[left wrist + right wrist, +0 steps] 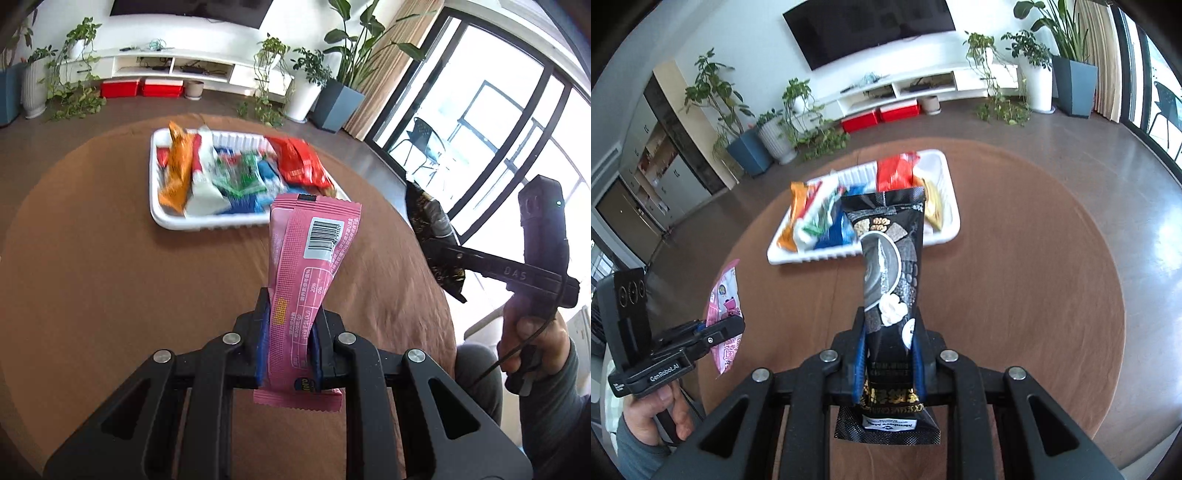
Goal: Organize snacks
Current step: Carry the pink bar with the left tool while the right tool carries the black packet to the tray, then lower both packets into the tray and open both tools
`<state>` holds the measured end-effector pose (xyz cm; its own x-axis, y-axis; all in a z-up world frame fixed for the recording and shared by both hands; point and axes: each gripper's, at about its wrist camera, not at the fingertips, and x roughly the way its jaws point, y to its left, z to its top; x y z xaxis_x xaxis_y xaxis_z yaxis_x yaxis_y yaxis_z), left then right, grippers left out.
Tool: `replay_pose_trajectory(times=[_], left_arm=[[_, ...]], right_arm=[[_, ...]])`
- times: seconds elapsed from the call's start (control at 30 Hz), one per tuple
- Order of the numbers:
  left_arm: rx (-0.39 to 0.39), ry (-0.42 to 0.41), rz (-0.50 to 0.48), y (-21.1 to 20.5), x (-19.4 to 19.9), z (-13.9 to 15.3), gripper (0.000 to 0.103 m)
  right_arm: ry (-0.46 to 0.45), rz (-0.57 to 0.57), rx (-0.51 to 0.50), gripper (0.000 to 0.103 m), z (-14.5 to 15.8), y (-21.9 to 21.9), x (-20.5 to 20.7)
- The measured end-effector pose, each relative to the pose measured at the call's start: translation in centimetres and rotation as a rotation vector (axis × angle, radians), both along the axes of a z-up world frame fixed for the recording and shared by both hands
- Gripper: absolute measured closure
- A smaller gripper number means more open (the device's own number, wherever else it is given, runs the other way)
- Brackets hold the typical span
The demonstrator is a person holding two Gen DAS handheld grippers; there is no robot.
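Note:
My left gripper (pixel 290 317) is shut on a pink snack packet (pixel 310 258), which stands upright above the round brown table (pixel 92 277). My right gripper (pixel 890 328) is shut on a black sesame snack packet (pixel 890 254), also lifted clear of the table. Beyond both, a white tray (pixel 192 221) holds several snack packets: orange, white, green, blue and red. The right wrist view shows the left gripper (pixel 735 328) with the pink packet (pixel 726 299) at the lower left. In the left wrist view the right gripper (pixel 430 247) and its black packet (pixel 432 218) are at the right edge.
The tray (pixel 820 256) sits toward the table's far side. Potted plants (pixel 310 85), a white TV cabinet (pixel 166 62) and red boxes (pixel 142 88) stand on the floor behind. Large windows (pixel 498 110) are at the right. A person's hand (pixel 524 332) grips the right handle.

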<state>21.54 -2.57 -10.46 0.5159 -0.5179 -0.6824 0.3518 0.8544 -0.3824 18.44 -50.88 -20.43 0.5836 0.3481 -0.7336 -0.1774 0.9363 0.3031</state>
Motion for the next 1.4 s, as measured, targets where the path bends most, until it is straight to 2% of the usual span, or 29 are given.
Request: replay_pose_trajectory(times=[0.27,0.47,0.6,0.8,0.97,1.23,1.4], left_arm=[[0.036,-0.065,0.022,0.5,5.8,4.9,0.087],[0.082,-0.046,0.048,-0.3,13.0,6.6,0.087],[0.136,-0.011,0.059,-1.4,17.1,5.6,0.087],[0.172,0.05,0.066,-3.0,21.2,1.8,0.087],[0.185,0.078,0.085,-3.8,22.5,-0.9,0.087],[0.2,0.087,0.089,-5.8,24.5,-2.8,0.087],[0.196,0.1,0.094,-5.9,25.6,-4.1,0.086]], right_arm=[[-0.052,0.033,0.066,0.081,4.3,1.1,5.5],[0.012,0.063,0.107,0.081,4.9,2.9,12.6],[0.08,0.073,0.087,0.081,3.6,4.7,17.0],[0.172,0.075,0.031,0.081,0.2,6.7,21.2],[0.198,0.067,0.015,0.081,-1.6,7.4,22.4],[0.257,0.057,0.021,0.081,-4.5,7.3,23.7],[0.252,0.056,0.009,0.081,-5.0,7.3,23.9]])
